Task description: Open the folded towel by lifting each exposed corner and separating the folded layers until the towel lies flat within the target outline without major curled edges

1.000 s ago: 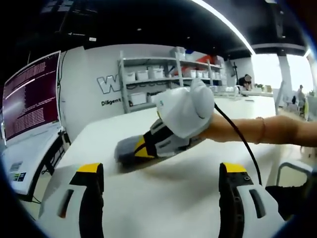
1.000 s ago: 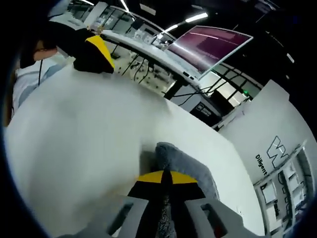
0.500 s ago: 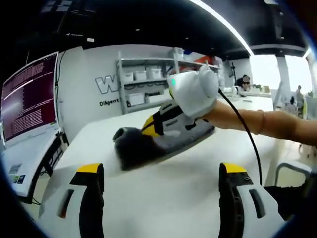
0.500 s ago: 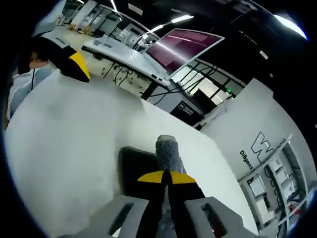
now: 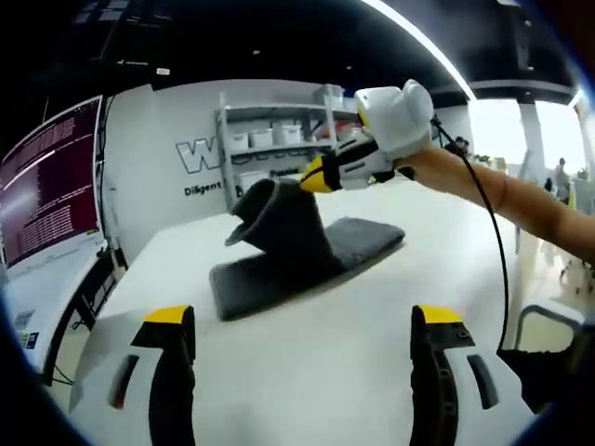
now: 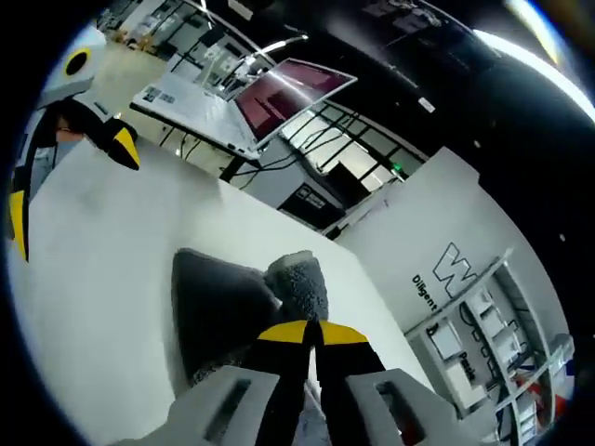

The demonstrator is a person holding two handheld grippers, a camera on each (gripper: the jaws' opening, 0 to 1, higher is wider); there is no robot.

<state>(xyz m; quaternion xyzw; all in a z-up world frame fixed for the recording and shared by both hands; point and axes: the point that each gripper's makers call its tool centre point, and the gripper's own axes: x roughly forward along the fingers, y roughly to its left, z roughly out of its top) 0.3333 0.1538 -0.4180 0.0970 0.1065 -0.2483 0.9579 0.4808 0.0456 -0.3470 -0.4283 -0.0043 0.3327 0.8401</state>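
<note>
The right tool (image 5: 311,174) is clamped on a corner of the grey towel (image 5: 307,251), mid-bench (image 5: 353,362). Soft and limp; grip corners. The left tool (image 5: 302,321) hangs apart.

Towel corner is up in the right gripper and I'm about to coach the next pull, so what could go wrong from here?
1. The right gripper pinches only a small bit of the grey towel; the corner may slip out and flop back.
2. The lifted layer curls into a tube, so it could land rolled rather than flat.
3. The left gripper hovers open, pinning nothing; the whole towel might drag across the white table.
</note>
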